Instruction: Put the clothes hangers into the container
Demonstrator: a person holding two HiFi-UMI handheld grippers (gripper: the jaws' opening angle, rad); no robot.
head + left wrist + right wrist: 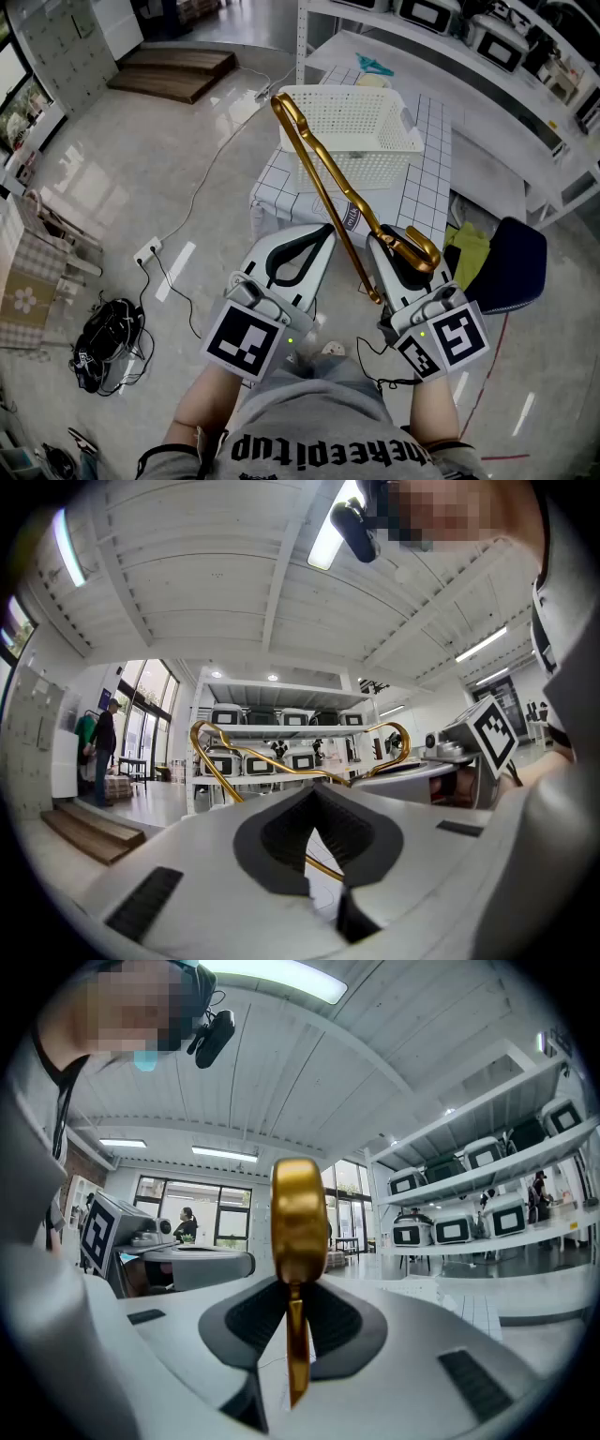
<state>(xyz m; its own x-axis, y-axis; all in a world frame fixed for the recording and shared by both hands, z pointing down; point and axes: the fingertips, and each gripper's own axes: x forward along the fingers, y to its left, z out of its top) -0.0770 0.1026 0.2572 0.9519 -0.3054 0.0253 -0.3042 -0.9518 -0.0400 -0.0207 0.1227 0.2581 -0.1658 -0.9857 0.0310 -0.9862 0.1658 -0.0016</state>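
A gold clothes hanger point(328, 187) runs slantwise from my right gripper point(382, 239) toward the white mesh basket point(375, 159) on the table. Its far end lies over the basket's near left corner, and its hook curls beside the right jaws. The right gripper is shut on the hanger; in the right gripper view the gold bar point(298, 1213) stands upright between the pads of this gripper point(295, 1288). My left gripper point(328, 228) is alongside, shut with nothing in it. In the left gripper view the hanger point(253, 761) shows beyond the closed tips of the left gripper point(316, 789).
The basket rests on a white gridded table point(427, 187) in front of white shelving point(487, 75). A dark blue seat point(511, 262) and a yellow-green cloth point(469, 248) lie at the right. On the floor at the left are a power strip point(148, 251) with its cable and a black bag point(108, 342).
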